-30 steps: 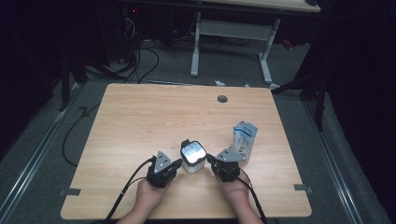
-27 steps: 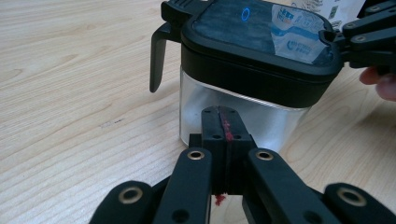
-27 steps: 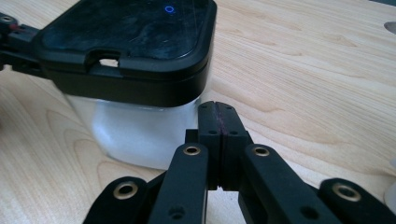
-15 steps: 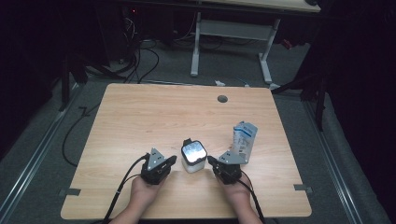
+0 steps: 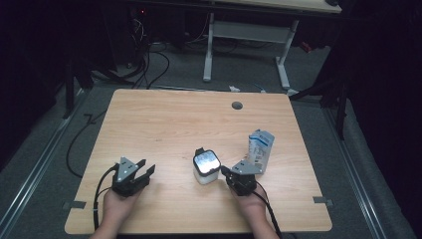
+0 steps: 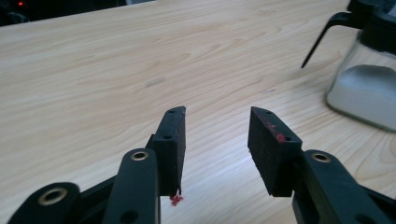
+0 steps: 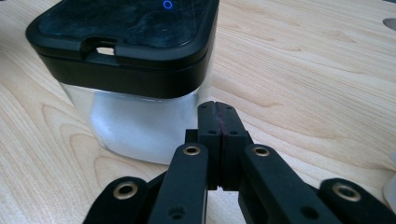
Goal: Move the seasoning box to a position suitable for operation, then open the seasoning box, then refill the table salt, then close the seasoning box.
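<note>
A clear square container [image 5: 206, 168] with a black lid and white contents stands near the table's front middle. My left gripper [image 5: 147, 170] lies well to its left on the wood. Its jaws have just been opening and nothing is between them. In the left gripper view the left gripper [image 6: 217, 114] stands open over bare wood, with the container [image 6: 362, 86] off to the right. My right gripper [image 5: 224, 171] rests just right of the container, shut. In the right gripper view the right gripper [image 7: 217, 106] has its pads pressed together close beside the container [image 7: 126, 65], gripping nothing.
A blue and white carton [image 5: 261, 150] stands upright behind the right hand. A round cable hole [image 5: 237, 105] sits near the far edge of the wooden table [image 5: 164, 124]. Cables trail from both grippers over the front edge. Another desk's legs stand beyond the table.
My left gripper has slid left, away from the container, and its jaws have gone from shut to open. The right gripper and the container have stayed put.
</note>
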{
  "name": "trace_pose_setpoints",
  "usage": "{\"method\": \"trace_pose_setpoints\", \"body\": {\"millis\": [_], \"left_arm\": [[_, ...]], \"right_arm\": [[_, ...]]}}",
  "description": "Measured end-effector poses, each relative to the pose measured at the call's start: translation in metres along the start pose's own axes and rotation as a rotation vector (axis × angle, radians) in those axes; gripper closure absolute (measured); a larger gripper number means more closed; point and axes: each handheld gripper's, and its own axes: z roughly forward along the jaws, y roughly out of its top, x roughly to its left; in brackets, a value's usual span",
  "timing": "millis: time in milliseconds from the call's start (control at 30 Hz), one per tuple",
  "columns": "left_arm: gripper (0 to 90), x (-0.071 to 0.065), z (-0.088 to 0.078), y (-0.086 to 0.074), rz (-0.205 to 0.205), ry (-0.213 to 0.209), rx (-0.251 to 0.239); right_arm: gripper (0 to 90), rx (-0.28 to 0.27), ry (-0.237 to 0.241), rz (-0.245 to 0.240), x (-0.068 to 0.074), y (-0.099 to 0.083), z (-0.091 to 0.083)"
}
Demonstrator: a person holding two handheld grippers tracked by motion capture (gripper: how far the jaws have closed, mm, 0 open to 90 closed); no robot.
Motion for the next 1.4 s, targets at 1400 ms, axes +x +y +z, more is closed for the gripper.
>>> {"method": "trace_pose_setpoints", "body": {"millis": [1400], "left_arm": [[54.6,0.013,-0.014,0.004,-0.028,0.011,-0.050]], "right_arm": [[89.8,-0.020,0.049,-0.027,0.028,-0.007,-0.009]]}}
